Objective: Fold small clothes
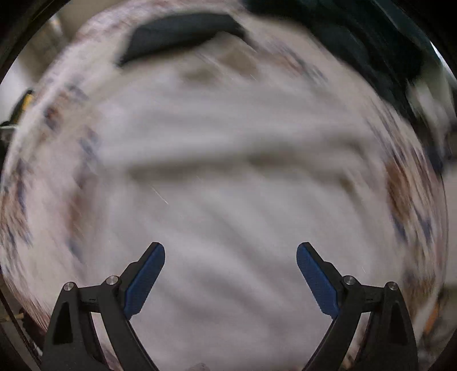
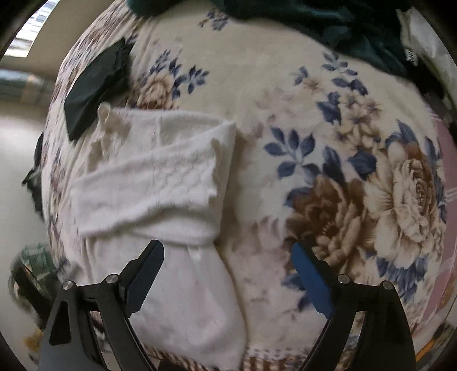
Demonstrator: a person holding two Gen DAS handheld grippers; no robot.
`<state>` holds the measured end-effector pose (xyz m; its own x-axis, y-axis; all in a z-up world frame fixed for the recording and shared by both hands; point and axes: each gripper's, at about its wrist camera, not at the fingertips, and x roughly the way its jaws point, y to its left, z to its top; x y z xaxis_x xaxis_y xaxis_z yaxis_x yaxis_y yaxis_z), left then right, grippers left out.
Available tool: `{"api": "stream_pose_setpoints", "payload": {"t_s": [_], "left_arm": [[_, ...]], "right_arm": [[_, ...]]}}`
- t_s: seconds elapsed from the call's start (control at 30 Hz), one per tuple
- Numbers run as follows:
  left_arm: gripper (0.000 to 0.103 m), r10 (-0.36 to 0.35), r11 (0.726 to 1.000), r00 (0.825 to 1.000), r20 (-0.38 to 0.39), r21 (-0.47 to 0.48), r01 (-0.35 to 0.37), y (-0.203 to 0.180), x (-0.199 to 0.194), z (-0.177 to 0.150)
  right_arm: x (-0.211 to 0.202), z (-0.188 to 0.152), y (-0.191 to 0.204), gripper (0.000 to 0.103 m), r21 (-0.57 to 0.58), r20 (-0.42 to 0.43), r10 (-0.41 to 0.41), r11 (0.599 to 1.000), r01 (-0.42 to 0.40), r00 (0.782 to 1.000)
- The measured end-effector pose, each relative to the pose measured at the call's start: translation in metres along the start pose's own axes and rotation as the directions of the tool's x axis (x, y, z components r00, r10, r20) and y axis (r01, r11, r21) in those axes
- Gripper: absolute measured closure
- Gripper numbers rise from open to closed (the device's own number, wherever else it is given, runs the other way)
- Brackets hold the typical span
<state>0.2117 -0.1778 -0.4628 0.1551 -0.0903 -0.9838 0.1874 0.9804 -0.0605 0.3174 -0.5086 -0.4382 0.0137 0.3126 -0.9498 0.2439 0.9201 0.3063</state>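
Note:
A white knitted garment (image 2: pixel 160 182) lies on the floral blanket (image 2: pixel 285 94), with a sleeve folded across its body. My right gripper (image 2: pixel 227 254) is open and empty, hovering over the garment's lower right edge. In the left wrist view the picture is badly blurred: the white garment (image 1: pixel 228 185) fills the view. My left gripper (image 1: pixel 230 255) is open and empty close above it. A folded dark garment (image 2: pixel 94 85) lies beyond the white one, also in the left wrist view (image 1: pixel 177 37).
A dark green cloth (image 2: pixel 328 22) is heaped at the far edge of the blanket. The bed's left edge drops to a pale floor (image 2: pixel 17 142). A pink sheet (image 2: pixel 445 185) shows at the right.

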Motion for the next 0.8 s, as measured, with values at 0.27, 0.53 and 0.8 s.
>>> {"api": "stream_pose_setpoints", "payload": {"t_s": [0.27, 0.53, 0.8], "left_arm": [[0.009, -0.104, 0.99, 0.982, -0.156, 0.082, 0.117, -0.191, 0.045, -0.101], [0.101, -0.011, 0.989, 0.983, -0.185, 0.146, 0.038, -0.208, 0.099, -0.11], [0.101, -0.063, 0.998, 0.997, -0.036, -0.021, 0.062, -0.158, 0.056, -0.096]], "right_arm": [[-0.007, 0.006, -0.024, 0.033, -0.214, -0.075, -0.061, 0.976, 0.044, 0.995], [0.006, 0.023, -0.066, 0.033, -0.159, -0.121, -0.01, 0.987, -0.009, 0.993], [0.086, 0.096, -0.047, 0.033, -0.018, -0.158, 0.285, 0.956, -0.292, 0.945]]}}
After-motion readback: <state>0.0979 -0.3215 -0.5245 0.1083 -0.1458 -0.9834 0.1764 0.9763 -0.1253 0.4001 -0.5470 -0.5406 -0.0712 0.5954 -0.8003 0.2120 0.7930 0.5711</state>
